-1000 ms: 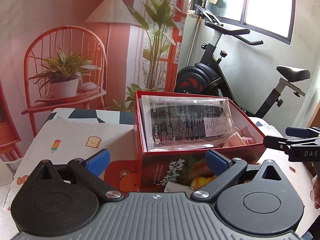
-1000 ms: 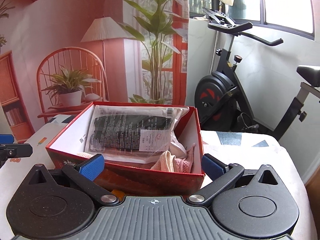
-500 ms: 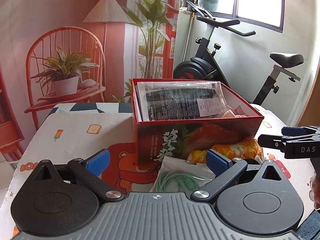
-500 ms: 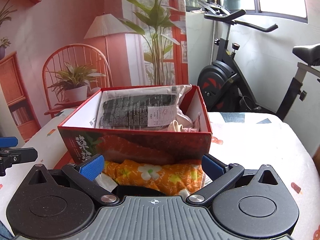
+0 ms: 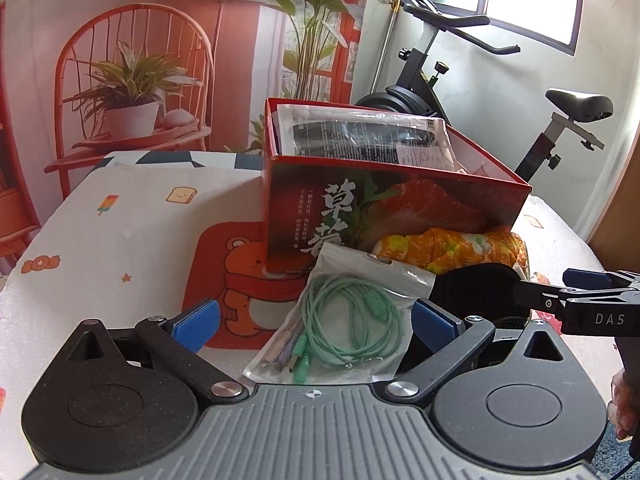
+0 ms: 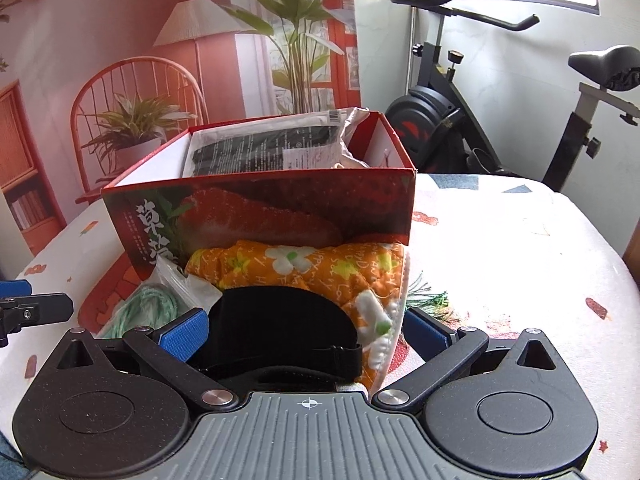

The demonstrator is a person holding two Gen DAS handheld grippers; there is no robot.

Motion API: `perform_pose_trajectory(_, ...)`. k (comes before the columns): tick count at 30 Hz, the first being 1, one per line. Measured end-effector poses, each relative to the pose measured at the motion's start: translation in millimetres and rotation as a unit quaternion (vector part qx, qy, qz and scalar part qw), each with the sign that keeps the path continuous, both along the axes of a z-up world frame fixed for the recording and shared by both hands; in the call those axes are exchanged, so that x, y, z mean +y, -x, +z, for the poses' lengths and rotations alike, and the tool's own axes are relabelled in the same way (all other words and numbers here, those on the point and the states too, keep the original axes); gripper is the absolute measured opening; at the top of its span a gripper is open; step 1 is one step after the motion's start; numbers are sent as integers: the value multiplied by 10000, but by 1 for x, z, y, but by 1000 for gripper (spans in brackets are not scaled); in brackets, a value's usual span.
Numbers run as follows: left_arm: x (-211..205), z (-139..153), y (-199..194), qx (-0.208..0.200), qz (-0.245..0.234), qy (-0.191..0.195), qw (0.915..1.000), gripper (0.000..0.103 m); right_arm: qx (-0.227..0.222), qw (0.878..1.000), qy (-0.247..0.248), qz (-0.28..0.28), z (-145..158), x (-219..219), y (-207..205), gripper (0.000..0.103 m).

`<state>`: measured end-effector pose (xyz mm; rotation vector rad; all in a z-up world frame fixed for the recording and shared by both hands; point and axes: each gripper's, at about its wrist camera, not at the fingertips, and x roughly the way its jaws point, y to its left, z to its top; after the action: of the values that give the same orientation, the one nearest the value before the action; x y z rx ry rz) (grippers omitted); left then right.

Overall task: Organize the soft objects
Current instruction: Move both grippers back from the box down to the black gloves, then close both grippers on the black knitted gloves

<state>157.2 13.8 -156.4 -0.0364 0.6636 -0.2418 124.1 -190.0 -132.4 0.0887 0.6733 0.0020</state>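
A red box (image 5: 384,208) (image 6: 260,204) stands on the table with a plastic-wrapped black item (image 5: 360,138) (image 6: 264,148) inside. In front of it lie a clear bag of green cable (image 5: 348,320) (image 6: 156,304), an orange flowered cloth (image 5: 452,250) (image 6: 296,268) and a black strap item (image 5: 476,288) (image 6: 276,324). My left gripper (image 5: 316,320) is open with the cable bag between its fingers. My right gripper (image 6: 304,330) is open around the black strap item and the cloth's edge; it also shows in the left wrist view (image 5: 592,288).
The table (image 6: 500,248) has a white cartoon-print cover. An exercise bike (image 6: 460,120) stands behind it on the right, an orange chair with a potted plant (image 5: 132,108) behind on the left. My left gripper's finger (image 6: 32,308) shows at the right wrist view's left edge.
Both grippers have dropped from above the box to table level in front of it. The cable bag, flowered cloth and black strap item have come into view between the fingers.
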Motion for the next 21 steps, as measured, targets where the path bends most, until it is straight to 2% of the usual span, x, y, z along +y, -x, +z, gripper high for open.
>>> perform_pose_trajectory(5,2,-13,10,138,102,99,9998,102,-138,9998,165,38,-10,1,16,103)
perform_pose_trajectory(14,0,-25,17,308,88,165,9994,100,-146,9998,114,47,-31,-1,29,102)
perform_pose_trajectory(17,-4,-31,18,393,-41,168,9991,95,-142,9998,64,120,-35,-1,29,101)
perform_pose_trajectory(20,-6,-35,19,479,-132,179,9986,85,-132,9997,44,198,-39,1,29,97)
perform_pose_trajectory(21,-6,-36,19,502,-161,213,9984,77,-116,9996,57,233,-41,2,29,96)
